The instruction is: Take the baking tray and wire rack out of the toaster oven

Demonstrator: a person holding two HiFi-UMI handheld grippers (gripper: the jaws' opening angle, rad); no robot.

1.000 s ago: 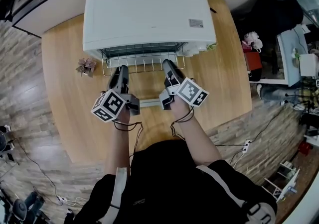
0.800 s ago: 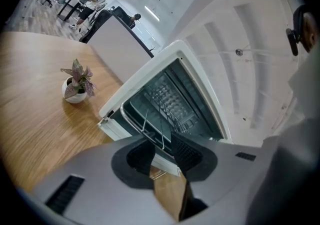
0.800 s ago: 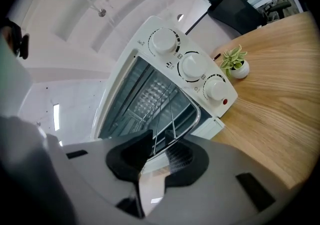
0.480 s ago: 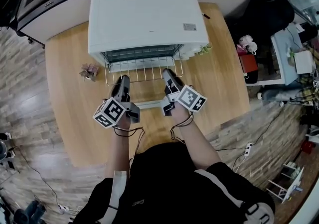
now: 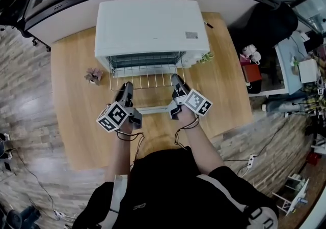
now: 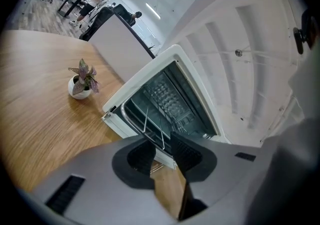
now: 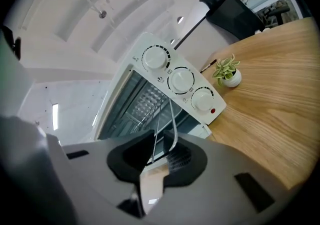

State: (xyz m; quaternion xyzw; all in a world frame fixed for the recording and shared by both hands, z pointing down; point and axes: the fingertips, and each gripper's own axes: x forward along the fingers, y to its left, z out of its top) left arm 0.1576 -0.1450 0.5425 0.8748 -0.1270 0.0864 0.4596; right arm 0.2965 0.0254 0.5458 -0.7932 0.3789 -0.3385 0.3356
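1. Surface: pale wood. It carries everything listed below.

2. Toaster oven: white box at the far middle of the surface. Its door is dropped open toward the person, so the cavity is free for unloading. The door handle shows as a light bar between the two grippers.

3. Wire rack: partly out of the cavity. Its front portion juts over the open door and the rear is still inside. It stays level, most likely because it is taken at two points on its front edge.

4. Baking tray: apparently still inside, a dark rounded rim just below the rack. Judged to be the later item to remove.

5. Left gripper: at the rack's front left. Its fingers have just been closing, with rack wires between them, and appear clamped on the rack.

6. Right gripper: at the front right. Its fingers have also just been closing and stand narrow, pinching the rack's corner wire.

7. Two small potted plants, left and right: they flank the oven, clear of the pull path.
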